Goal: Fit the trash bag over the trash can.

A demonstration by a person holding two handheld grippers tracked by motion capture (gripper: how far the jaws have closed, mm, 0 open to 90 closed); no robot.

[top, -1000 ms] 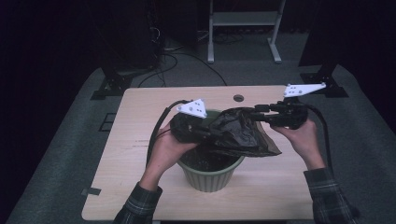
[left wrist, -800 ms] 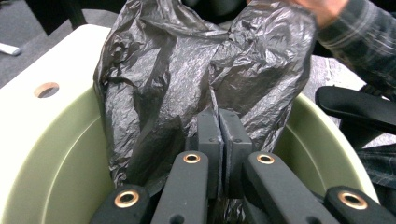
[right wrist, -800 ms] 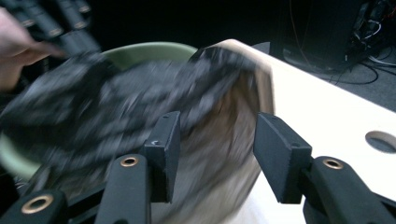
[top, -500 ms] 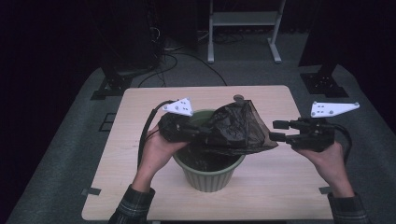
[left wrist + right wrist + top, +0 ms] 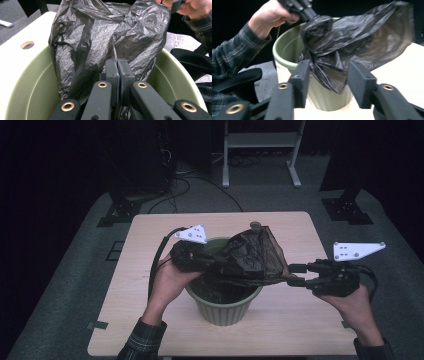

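Table (image 5: 150,240) carries one green bucket (image 5: 220,307), one black plastic bag (image 5: 252,257) draped over its far-right rim. Left gripper (image 5: 210,261) pinches the bag; right gripper (image 5: 295,274), jaws parted and just closing, straddles the bag's right edge.

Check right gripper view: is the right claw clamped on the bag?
No: the right claw stands open, its pads apart, with the black bag hanging between them.

Dim room, table lit from above; right gripper view slightly blurred.
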